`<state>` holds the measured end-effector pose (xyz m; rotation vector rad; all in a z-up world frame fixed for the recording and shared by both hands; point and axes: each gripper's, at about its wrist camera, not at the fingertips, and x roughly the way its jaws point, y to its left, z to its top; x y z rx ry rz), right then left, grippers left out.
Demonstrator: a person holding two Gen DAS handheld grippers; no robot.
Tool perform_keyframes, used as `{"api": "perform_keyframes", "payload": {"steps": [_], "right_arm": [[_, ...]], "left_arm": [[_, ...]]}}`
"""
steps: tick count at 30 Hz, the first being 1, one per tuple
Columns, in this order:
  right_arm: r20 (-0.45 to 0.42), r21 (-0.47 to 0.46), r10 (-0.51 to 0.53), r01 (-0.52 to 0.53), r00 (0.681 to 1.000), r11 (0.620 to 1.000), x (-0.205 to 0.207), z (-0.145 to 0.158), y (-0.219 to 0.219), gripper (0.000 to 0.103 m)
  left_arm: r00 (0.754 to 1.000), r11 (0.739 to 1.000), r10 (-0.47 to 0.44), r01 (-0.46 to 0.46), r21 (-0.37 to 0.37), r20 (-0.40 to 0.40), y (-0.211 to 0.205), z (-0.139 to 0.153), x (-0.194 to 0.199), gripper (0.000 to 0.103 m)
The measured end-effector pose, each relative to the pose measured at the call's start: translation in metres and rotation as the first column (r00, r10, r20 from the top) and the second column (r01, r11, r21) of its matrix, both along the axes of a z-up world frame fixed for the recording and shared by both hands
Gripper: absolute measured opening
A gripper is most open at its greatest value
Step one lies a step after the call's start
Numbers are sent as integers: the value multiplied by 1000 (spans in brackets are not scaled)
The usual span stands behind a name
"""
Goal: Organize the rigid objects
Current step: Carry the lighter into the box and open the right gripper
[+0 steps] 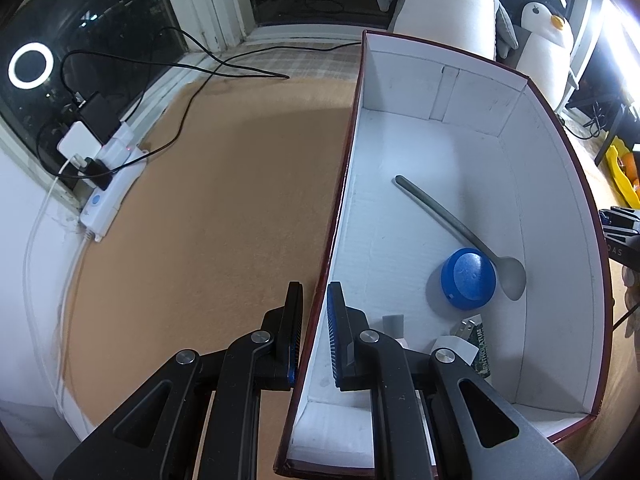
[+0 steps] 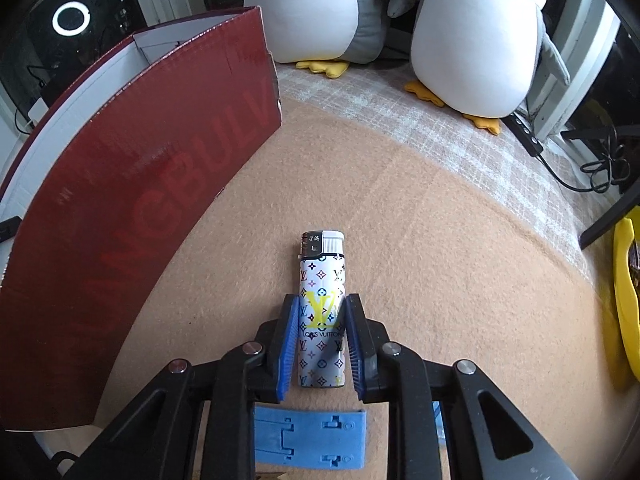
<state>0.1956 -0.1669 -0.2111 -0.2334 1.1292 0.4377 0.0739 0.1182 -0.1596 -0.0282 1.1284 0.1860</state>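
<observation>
A red cardboard box (image 1: 344, 168) with a white inside stands open on the tan blanket. In it lie a grey metal spoon (image 1: 448, 220), a round blue cap (image 1: 468, 280) and a small green-and-white packet (image 1: 476, 344). My left gripper (image 1: 316, 292) is shut on the box's left wall, one finger outside and one inside. In the right wrist view the box's red outer side (image 2: 140, 200) rises on the left. A white lighter with a coloured monogram print (image 2: 322, 272) lies flat on the blanket. My right gripper (image 2: 322, 300) has both blue pads against the lighter's sides.
A flat blue plastic piece (image 2: 310, 436) lies on the blanket under the right gripper. Two plush penguins (image 2: 476, 36) sit at the back. A white power strip with plugs and cables (image 1: 108, 184) runs along the window sill. A yellow object (image 2: 626, 300) is at the far right.
</observation>
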Motion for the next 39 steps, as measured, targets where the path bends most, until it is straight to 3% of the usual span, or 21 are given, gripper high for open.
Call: {"api": "perform_keyframes", "payload": {"steps": [11, 23, 39], "right_arm": [[72, 70, -22, 17, 997, 997, -29, 66, 7, 21], [156, 118, 90, -109, 984, 987, -65, 129, 76, 21], [106, 81, 173, -182, 979, 980, -94, 108, 146, 21]], "left_arm": [[1000, 999, -13, 15, -41, 27, 4, 1, -3, 10], [998, 996, -27, 32, -89, 58, 8, 1, -9, 10], [996, 990, -40, 51, -131, 85, 14, 2, -15, 10]]}}
